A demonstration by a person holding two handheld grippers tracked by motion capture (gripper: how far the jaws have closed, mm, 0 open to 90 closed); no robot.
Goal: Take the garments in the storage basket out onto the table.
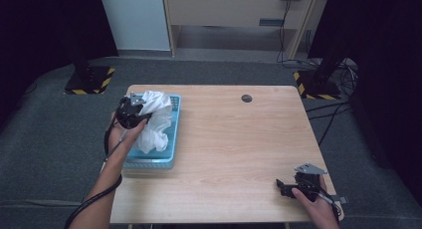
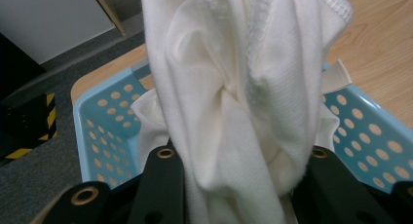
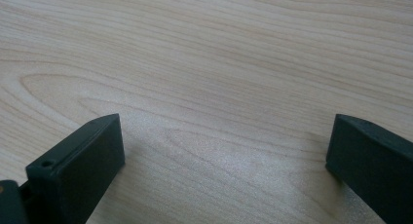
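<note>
While our left gripper point(image 2: 238, 156) clamps the white cloth point(image 2: 243, 87) above the blue basket point(image 1: 169, 139) at the table's point(image 1: 239, 139) left edge, our right gripper point(image 3: 224, 151) rests near the table's right corner, jaws apart.

Grey carpet point(image 1: 50, 139), wooden shelving point(image 1: 234, 10), seemingly dark curtains point(image 1: 45, 25)

Overall light: even and soft from overhead, bench point(image 1: 239, 139) well lit, room edges falling into black.
Shadows: faint, soft-edged beneath the right claw point(image 3: 224, 151).
Glare: pale sheen on the bench wood.
Focus: white cloth point(image 2: 234, 87) bright, slightly soft close up; high view mildly grainy.
</note>
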